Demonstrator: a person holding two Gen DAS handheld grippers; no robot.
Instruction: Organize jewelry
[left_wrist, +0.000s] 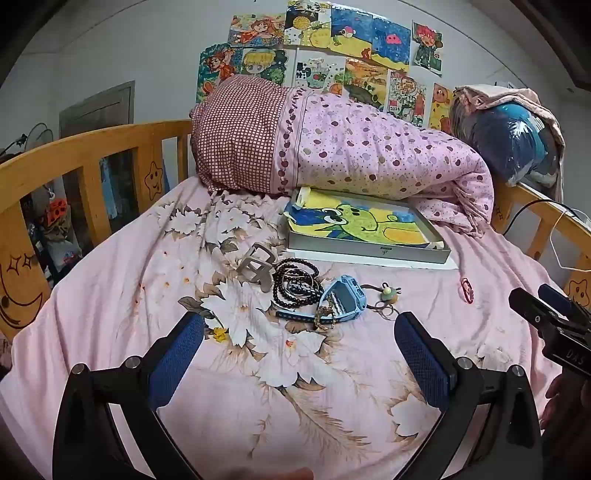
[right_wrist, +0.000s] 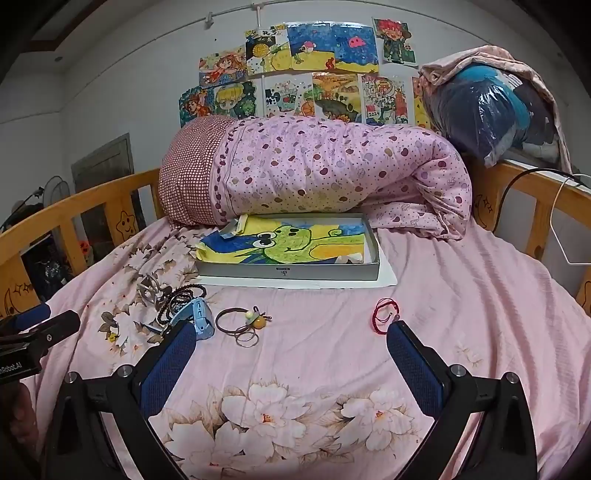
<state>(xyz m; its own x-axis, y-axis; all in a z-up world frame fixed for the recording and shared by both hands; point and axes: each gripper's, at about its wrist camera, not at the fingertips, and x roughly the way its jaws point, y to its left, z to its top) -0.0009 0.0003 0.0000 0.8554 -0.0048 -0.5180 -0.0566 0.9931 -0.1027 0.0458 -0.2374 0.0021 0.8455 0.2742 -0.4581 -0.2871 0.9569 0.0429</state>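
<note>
Ahead of my jaws on the pink floral bedsheet (right_wrist: 332, 332) lies a shallow grey cardboard box (right_wrist: 288, 273) lined with a crayon frog drawing. Nearer my left gripper (left_wrist: 299, 341), released and empty, tangle a taupe plastic hair claw (left_wrist: 256, 267), dark glossy bead bracelets (left_wrist: 295, 286) and a blue child's watch (left_wrist: 341, 297). My right gripper (right_wrist: 291, 349), also spread wide, frames brown elastic hair ties (right_wrist: 240, 325); a braided red cord bracelet (right_wrist: 384, 315) sits just beyond its right finger.
</note>
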